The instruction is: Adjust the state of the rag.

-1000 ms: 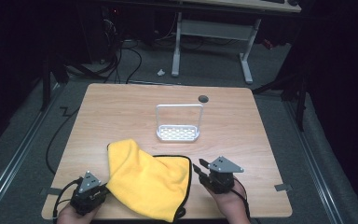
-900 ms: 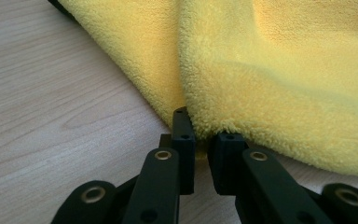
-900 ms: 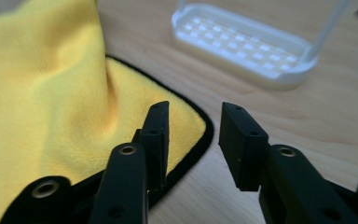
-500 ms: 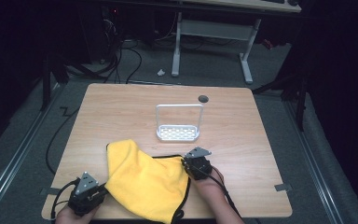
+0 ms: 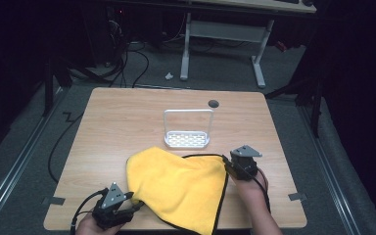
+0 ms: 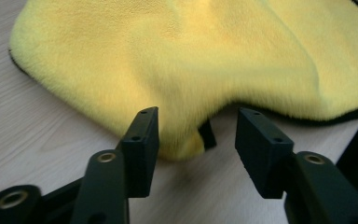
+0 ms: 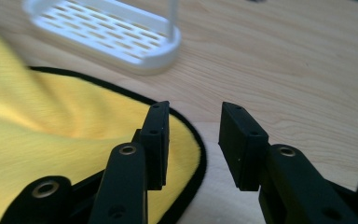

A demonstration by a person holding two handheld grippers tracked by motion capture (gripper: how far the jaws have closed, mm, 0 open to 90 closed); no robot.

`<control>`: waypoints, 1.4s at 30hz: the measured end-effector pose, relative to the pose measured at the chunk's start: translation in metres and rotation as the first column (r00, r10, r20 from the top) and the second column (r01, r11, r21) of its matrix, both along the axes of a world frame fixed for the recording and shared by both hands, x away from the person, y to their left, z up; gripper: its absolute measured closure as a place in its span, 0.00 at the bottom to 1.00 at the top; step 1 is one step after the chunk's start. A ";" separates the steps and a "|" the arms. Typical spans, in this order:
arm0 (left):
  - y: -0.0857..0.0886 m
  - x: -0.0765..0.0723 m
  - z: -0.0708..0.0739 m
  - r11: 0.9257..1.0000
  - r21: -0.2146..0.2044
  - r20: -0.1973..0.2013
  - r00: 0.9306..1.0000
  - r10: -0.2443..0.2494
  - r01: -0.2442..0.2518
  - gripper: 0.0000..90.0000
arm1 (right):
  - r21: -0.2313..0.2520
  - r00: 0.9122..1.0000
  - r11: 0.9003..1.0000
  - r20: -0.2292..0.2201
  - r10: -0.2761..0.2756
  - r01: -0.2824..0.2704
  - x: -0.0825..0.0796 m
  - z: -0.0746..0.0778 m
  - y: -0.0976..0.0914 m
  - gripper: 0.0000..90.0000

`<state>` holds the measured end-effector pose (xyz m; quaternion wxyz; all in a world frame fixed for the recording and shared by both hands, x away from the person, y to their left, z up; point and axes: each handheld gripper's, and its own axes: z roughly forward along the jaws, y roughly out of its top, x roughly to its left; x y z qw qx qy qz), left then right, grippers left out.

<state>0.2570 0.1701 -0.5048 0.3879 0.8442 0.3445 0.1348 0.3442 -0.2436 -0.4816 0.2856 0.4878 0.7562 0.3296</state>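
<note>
A: Dark room, grey floor with cables, and a second desk's white legs (image 5: pixel 257 58) behind. In front, a light wooden table (image 5: pixel 127 112) with a small round dark grommet (image 5: pixel 213 103) near its far edge.

B: What sits on it?

A: A white plastic slotted tray with a tall hoop handle (image 5: pixel 187 128) stands about the table's middle. Just nearer lies a yellow microfibre cloth with black edging (image 5: pixel 181 188), rumpled, spreading from beside the tray to the near edge, where a bit seems to hang over.

B: And the grippers?

A: The left gripper (image 6: pixel 193 140), near the near left corner, has its jaws spread, with a drooping fold of the cloth's edge between them, not yet pinched. The right gripper (image 7: pixel 193 140), at the cloth's right side, is also spread; one jaw rests over the black hem, the other over bare wood.

B: So nothing is held?

A: Nothing that I can see. I'd judge both are lining up to take the cloth by its edges.

B: What might go wrong?

A: On the right, the hem lies flat, so the jaws could close on air or scrape the wood unless a jaw gets under it. On the left, the fold is thick and soft; a shallow bite could slip once lifted. Pulling unevenly could drag the cloth into the tray, which looks light enough to tip or slide.
</note>
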 end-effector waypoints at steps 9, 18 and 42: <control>-0.001 0.003 -0.019 0.988 -0.013 -0.068 0.986 0.155 -0.156 0.45 | -0.034 0.976 0.978 -0.071 0.205 -0.208 -0.075 -0.028 0.039 0.70; 0.010 0.009 -0.002 0.980 -0.111 -0.046 0.986 0.163 -0.168 0.95 | -0.072 0.975 0.977 -0.112 0.191 -0.199 -0.070 -0.040 0.039 0.74; -0.016 0.009 -0.020 0.998 -0.034 -0.120 0.991 0.052 -0.056 0.78 | -0.077 0.994 0.996 -0.098 0.044 -0.052 -0.038 -0.041 -0.004 0.73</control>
